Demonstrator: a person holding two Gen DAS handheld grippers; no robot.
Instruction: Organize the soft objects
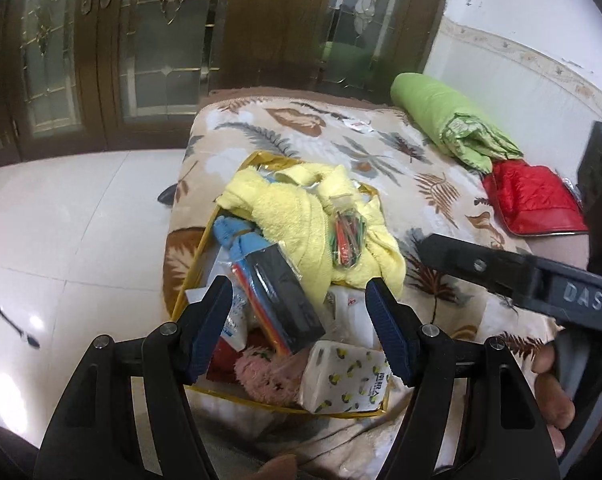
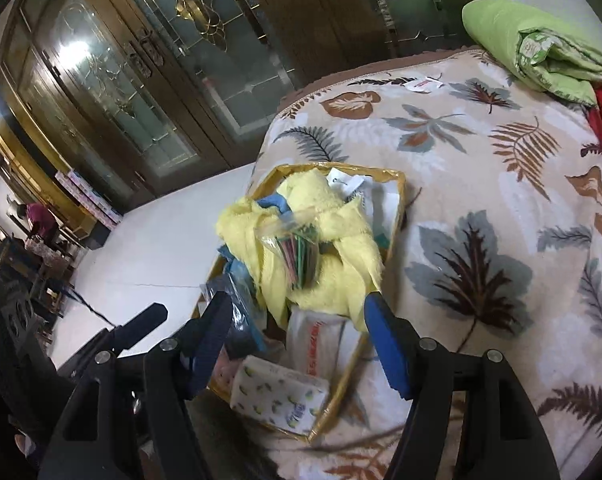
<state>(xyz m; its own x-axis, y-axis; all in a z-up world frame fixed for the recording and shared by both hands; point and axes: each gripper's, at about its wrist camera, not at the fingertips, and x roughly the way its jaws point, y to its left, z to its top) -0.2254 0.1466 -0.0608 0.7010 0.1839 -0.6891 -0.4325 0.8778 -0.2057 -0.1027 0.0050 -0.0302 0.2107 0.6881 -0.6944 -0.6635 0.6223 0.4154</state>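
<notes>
Approaching with both tongs, left (image 1: 299,330) and right (image 2: 297,338), wide open and empty, pinch the fluffy yellow towel (image 1: 297,216) at its 12 o'clock fold.

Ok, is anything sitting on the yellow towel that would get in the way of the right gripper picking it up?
Yes. A clear bag of colored sticks lies on top of the yellow towel, directly ahead of the open right gripper. Nothing else covers it.

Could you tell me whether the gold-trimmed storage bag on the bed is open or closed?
Open: the storage bag shows its contents, with a yellow towel spilling over the rim.
</notes>
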